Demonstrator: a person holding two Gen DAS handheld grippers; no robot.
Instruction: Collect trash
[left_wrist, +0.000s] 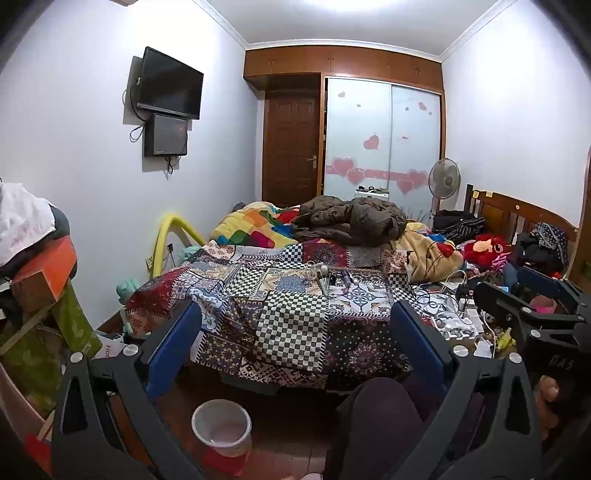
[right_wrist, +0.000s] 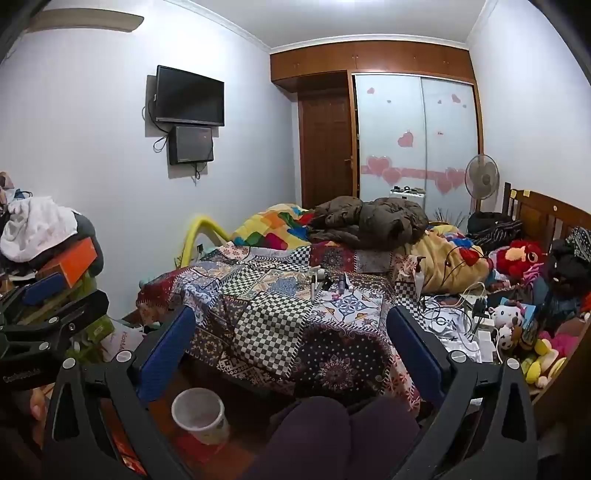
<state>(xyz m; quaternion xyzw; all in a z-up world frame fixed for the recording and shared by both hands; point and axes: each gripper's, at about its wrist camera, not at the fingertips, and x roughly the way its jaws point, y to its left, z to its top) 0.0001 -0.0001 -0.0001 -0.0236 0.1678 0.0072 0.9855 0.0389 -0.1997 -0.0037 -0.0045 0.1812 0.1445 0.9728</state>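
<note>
Bedroom clutter everywhere, seen from both wrist cams. Left gripper (left_wrist: 295, 325) is spread wide with nothing between its blue pads (left_wrist: 173, 343), just pointing a bit down toward the bed (left_wrist: 295, 332) with the patchwork cover. Right gripper (right_wrist: 291, 328) is the same deal, fully released and empty; you can also spot it at the right edge of the left cam's frame.

Trash bin (left_wrist: 221, 424), a small white bucket, sits on the dark red floor at the lower middle of the left view, just left of the person's knee (left_wrist: 380, 417) in dark trousers. In the right view it shows lower left, between the left pad and the knees.

Middle of the bed has some small stuff, a few tube-like bits (left_wrist: 334, 278), too small to say what they are. A brown jacket (left_wrist: 354, 219) is heaped further back, cables and chargers (left_wrist: 454, 314) pile up at the right, and plush toys (right_wrist: 517, 254) sit by the wooden headboard. TV (left_wrist: 168, 83) hangs upper left on the wall.
</note>
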